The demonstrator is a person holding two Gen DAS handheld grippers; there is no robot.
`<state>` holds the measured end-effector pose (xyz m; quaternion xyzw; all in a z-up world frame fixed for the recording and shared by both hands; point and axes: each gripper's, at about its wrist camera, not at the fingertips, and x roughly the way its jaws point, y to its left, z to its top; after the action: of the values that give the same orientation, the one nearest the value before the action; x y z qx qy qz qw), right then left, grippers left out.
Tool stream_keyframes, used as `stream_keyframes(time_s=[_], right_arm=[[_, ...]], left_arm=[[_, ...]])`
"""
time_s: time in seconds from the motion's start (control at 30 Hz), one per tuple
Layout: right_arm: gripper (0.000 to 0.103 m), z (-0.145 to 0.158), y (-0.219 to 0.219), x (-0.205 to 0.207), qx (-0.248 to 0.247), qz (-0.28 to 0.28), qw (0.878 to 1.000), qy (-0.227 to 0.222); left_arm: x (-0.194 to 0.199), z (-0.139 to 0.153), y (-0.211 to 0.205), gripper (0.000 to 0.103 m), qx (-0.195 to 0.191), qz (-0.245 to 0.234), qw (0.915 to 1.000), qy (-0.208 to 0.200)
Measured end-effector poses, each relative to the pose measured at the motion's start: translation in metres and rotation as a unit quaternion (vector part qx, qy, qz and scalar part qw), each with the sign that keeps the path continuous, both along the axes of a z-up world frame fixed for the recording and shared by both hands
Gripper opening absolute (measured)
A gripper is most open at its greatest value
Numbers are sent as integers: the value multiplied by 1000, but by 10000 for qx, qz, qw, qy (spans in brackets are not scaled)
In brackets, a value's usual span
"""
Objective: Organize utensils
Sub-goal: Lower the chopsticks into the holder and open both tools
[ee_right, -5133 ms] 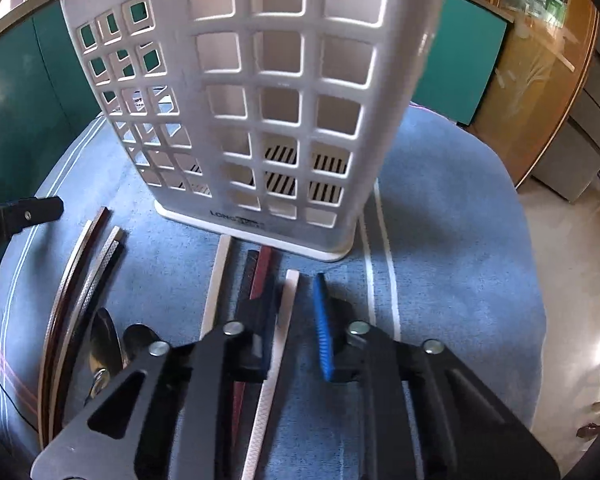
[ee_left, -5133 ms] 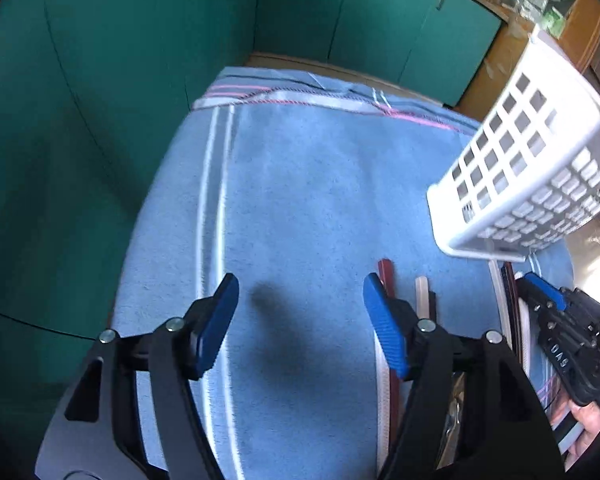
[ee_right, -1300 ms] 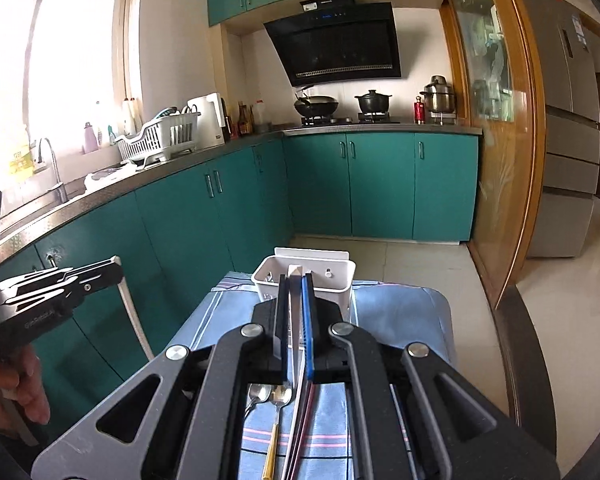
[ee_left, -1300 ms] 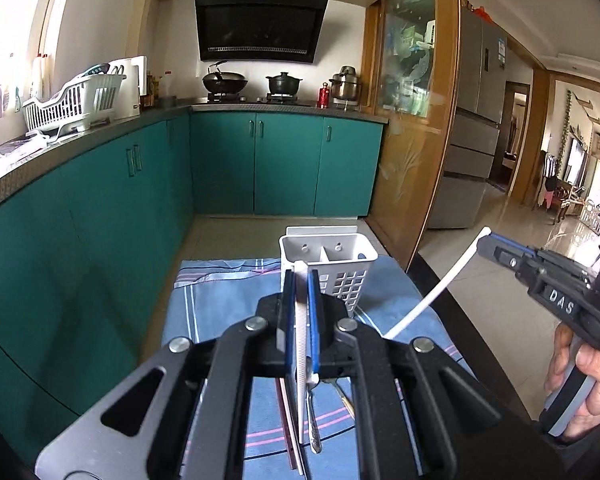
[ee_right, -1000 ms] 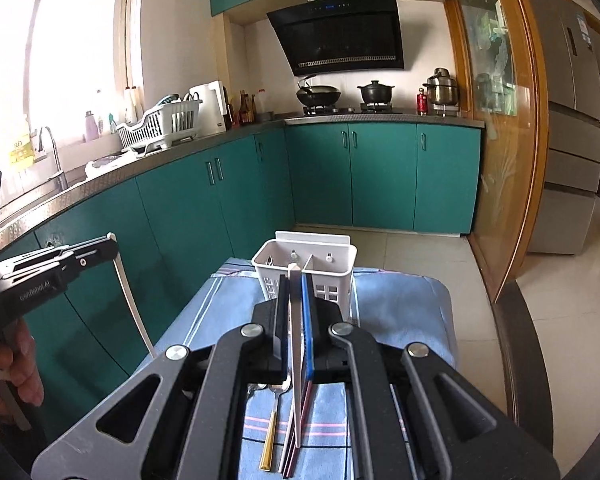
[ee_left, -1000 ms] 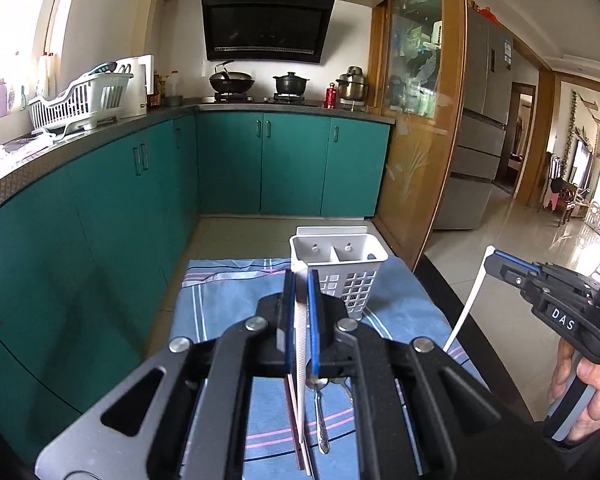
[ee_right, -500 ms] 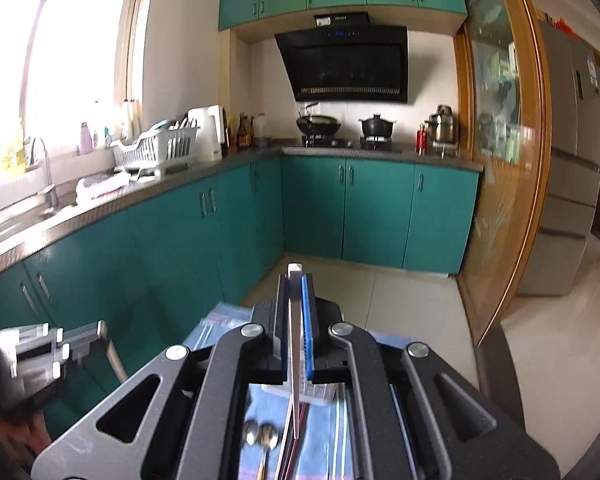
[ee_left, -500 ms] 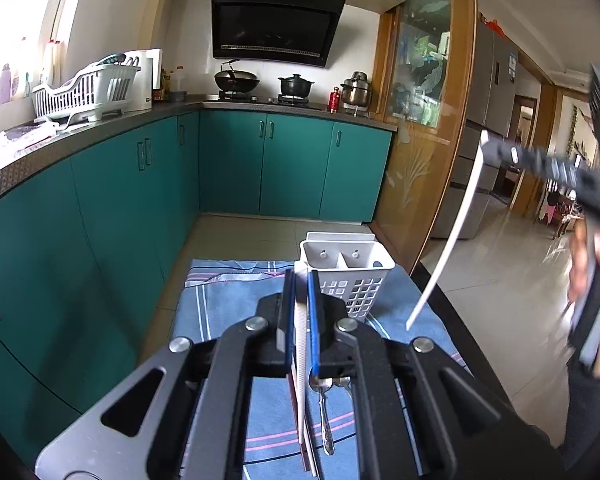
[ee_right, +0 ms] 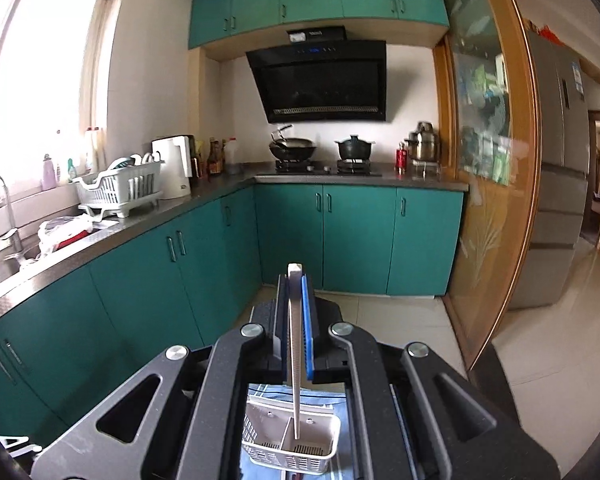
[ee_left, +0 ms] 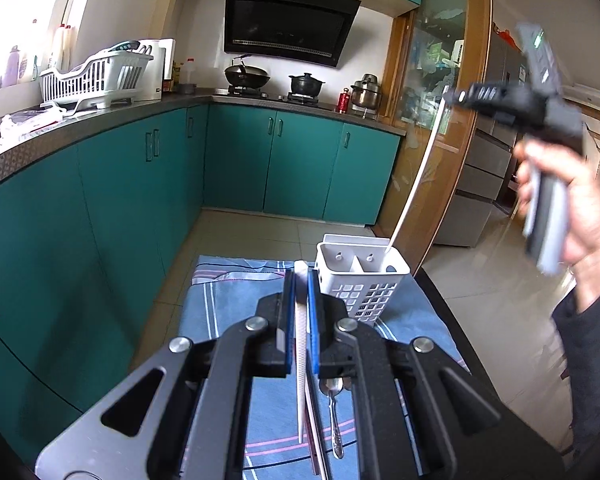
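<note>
My left gripper (ee_left: 301, 276) is shut on a white chopstick (ee_left: 301, 360) and holds it above the blue cloth. A white utensil caddy (ee_left: 362, 286) stands on the cloth at the far right. My right gripper (ee_left: 452, 98) is raised high at the right, shut on another white chopstick (ee_left: 418, 172) whose lower tip is inside the caddy's right compartment. In the right wrist view that gripper (ee_right: 296, 276) holds its chopstick (ee_right: 296, 360) upright over the caddy (ee_right: 292, 440). A spoon (ee_left: 334, 408) and dark chopsticks (ee_left: 314, 432) lie on the cloth.
The blue striped cloth (ee_left: 220, 312) covers a small table. Teal cabinets (ee_left: 120, 208) run along the left and back. A glass door with a wooden frame (ee_left: 444, 160) stands at the right. A tiled floor lies beyond the table.
My right gripper has risen and swung over the caddy, bringing its chopstick upright with the tip in the right compartment. My left gripper has stayed nearly still, shut on its chopstick.
</note>
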<state>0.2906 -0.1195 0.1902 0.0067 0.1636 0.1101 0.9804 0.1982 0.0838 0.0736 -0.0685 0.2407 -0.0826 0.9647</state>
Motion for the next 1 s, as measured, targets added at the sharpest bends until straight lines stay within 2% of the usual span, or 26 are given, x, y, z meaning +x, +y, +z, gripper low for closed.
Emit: stream_keyframes(time_s=[0.23, 0.37, 0.43, 0.5, 0.53, 0.7, 0.73, 0.8, 0.87, 0.93, 0.97, 1.0], right_arm=[[6, -96, -12, 31, 283, -133, 9966, 759], [7, -130, -21, 28, 359, -75, 9935, 1077], [18, -138, -25, 21, 366, -40, 9931, 1115], [63, -141, -32, 8, 422, -99, 9937, 1034], [68, -142, -37, -3, 466, -135, 9945, 932], [70, -160, -53, -63, 542, -35, 9962, 674], [72, -166, -56, -78, 568, -17, 9968, 563], [84, -184, -60, -114, 622, -119, 9976, 296], [84, -211, -67, -141, 660, -224, 9974, 181], [84, -236, -68, -144, 522, -244, 9970, 523], [84, -243, -64, -137, 498, -66, 9953, 827], [84, -246, -63, -132, 554, 73, 9940, 945]], left_arm=[[2, -2, 2, 6, -11, 67, 10000, 42], [3, -1, 1, 6, 14, 83, 10000, 30], [3, -2, 0, 6, 39, 78, 10000, 33], [4, -2, -3, 6, 59, 95, 9999, 31], [5, -2, -3, 6, 70, 90, 9999, 39], [12, -9, -11, 6, 180, 128, 9997, 100], [13, -10, -12, 6, 203, 145, 9996, 108], [17, -13, -17, 6, 289, 205, 9993, 118], [19, -16, -21, 6, 361, 290, 9989, 106], [21, -19, -25, 6, 376, 310, 9987, 111], [23, -20, -28, 6, 368, 294, 9988, 133], [25, -20, -32, 6, 408, 271, 9986, 175]])
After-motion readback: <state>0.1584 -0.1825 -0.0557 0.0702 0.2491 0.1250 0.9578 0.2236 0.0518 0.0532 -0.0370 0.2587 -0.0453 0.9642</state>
